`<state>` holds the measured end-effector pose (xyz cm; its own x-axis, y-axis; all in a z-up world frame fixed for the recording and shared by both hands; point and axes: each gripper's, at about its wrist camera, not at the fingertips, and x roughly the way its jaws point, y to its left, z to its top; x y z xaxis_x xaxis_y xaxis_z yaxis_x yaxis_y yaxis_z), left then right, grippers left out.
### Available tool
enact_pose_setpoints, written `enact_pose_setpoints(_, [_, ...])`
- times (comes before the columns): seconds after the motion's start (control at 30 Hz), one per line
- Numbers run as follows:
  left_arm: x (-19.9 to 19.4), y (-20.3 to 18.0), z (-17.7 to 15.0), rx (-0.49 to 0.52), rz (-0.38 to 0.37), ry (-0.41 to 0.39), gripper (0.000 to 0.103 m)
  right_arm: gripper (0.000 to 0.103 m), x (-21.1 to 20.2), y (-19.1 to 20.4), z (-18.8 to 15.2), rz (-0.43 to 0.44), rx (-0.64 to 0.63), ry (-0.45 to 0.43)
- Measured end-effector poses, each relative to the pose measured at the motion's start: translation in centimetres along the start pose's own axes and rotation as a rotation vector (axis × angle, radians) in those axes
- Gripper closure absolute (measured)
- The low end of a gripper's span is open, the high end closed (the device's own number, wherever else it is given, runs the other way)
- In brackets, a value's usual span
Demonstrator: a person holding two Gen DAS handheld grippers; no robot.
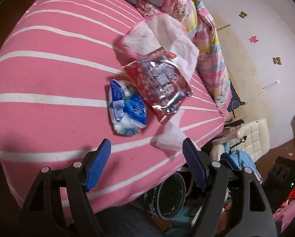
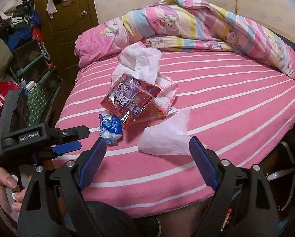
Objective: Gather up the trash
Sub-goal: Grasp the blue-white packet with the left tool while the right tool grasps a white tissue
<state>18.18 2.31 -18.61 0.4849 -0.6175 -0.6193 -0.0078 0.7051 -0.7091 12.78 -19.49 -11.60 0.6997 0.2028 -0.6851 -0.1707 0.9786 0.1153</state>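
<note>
Left wrist view: left gripper (image 1: 146, 154) hangs above the near edge of the pink striped bed (image 1: 48, 79), fingers spread wide, nothing between them. Trash lies just ahead: crumpled blue wrapper (image 1: 125, 109), red snack bag (image 1: 160, 85) touching it and resting partly on a pink-edged cloth (image 1: 159, 33), and a white tissue (image 1: 170, 138) nearest the right finger. A dark bin (image 1: 171, 195) sits below the bed edge (likely the drop point). The red bag's long axis runs from upper left to lower right, one short end toward the gripper. Right wrist view: right gripper (image 2: 146, 150) is also released and empty; the tissue (image 2: 165, 136) lies just inside its right finger (image 2: 202, 164), long axis roughly across the jaws, blue wrapper (image 2: 110, 127) near the left finger. Judgement: tissue first; descend straight, pinch its raised fold, avoid snagging the sheet.
</note>
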Motion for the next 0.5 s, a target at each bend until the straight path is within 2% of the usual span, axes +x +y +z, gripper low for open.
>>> enact_pose_setpoints(0.27, [1.7, 1.1, 1.5, -0.005, 0.002, 0.017, 0.030, 0.018, 2.9, -0.4, 0.5, -0.006, -0.007, 0.042])
enact_pose_setpoints(0.5, [3.9, 1.0, 2.6, 0.039, 0.088, 0.043, 0.036, 0.018, 5.5, -0.9, 0.9, -0.019, 0.002, 0.080])
